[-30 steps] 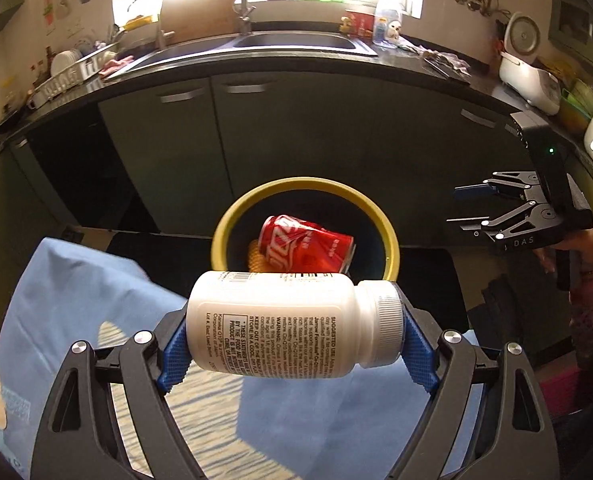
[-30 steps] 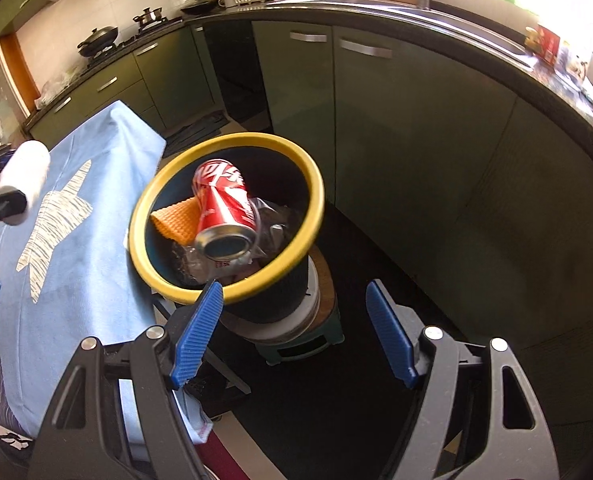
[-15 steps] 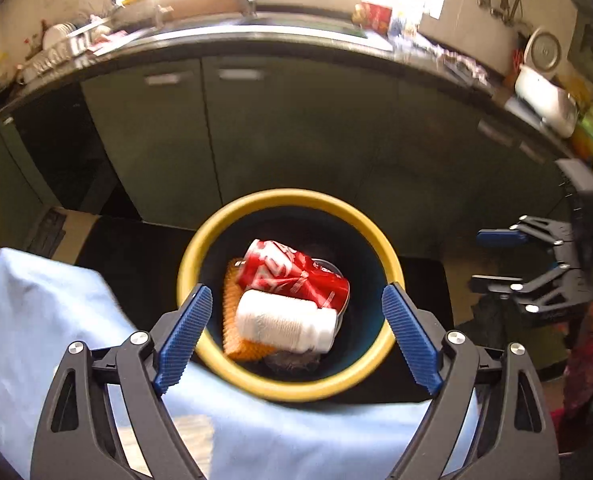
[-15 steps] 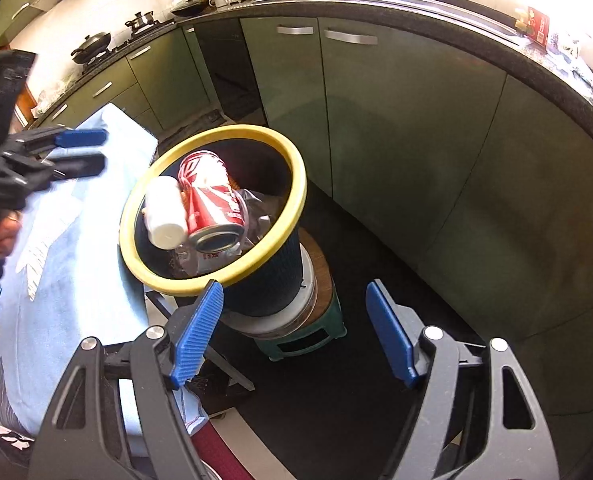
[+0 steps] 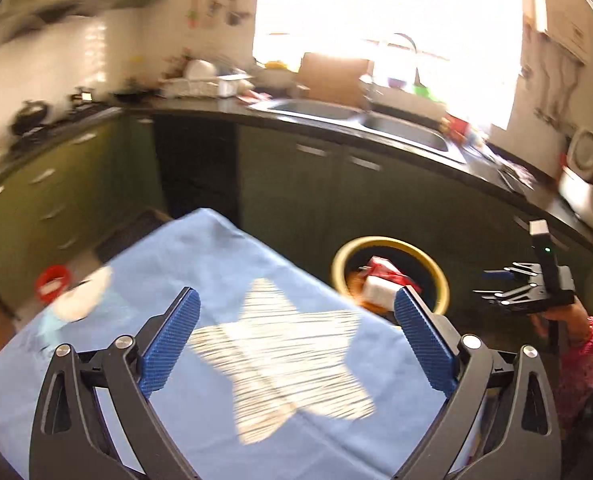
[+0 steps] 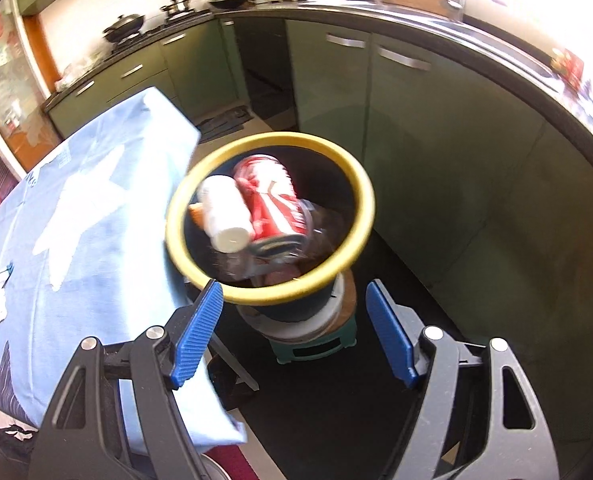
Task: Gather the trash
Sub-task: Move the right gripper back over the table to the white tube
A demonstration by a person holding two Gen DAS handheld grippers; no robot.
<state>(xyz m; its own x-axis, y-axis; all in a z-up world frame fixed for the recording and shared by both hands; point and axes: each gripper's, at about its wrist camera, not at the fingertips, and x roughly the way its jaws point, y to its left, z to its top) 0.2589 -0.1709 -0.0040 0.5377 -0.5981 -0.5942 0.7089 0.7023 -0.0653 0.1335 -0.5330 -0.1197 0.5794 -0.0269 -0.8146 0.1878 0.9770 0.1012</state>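
The dark bin with a yellow rim (image 5: 388, 240) (image 6: 360, 184) stands beside the table. Inside it lie a white pill bottle (image 5: 380, 291) (image 6: 224, 212) and a red soda can (image 5: 384, 269) (image 6: 274, 200), side by side on clear plastic and an orange scrap. My left gripper (image 5: 296, 304) hangs over the blue tablecloth (image 5: 224, 264), back from the bin, its jaws still opening with nothing between them. My right gripper (image 6: 292, 296) (image 5: 512, 286) stands open and bare just short of the bin's near rim.
A red round item (image 5: 52, 280) and a crumpled white piece (image 5: 78, 300) lie at the table's far left. The bin rests on a small green stool (image 6: 316, 348). Dark green cabinets (image 6: 416, 120) curve behind it. A hand in a pink sleeve (image 5: 576, 344) holds the right gripper.
The left gripper let go of the white bottle, which now lies in the bin next to the can. That gripper then drew back and swung left over the table. The right gripper shifted slightly.
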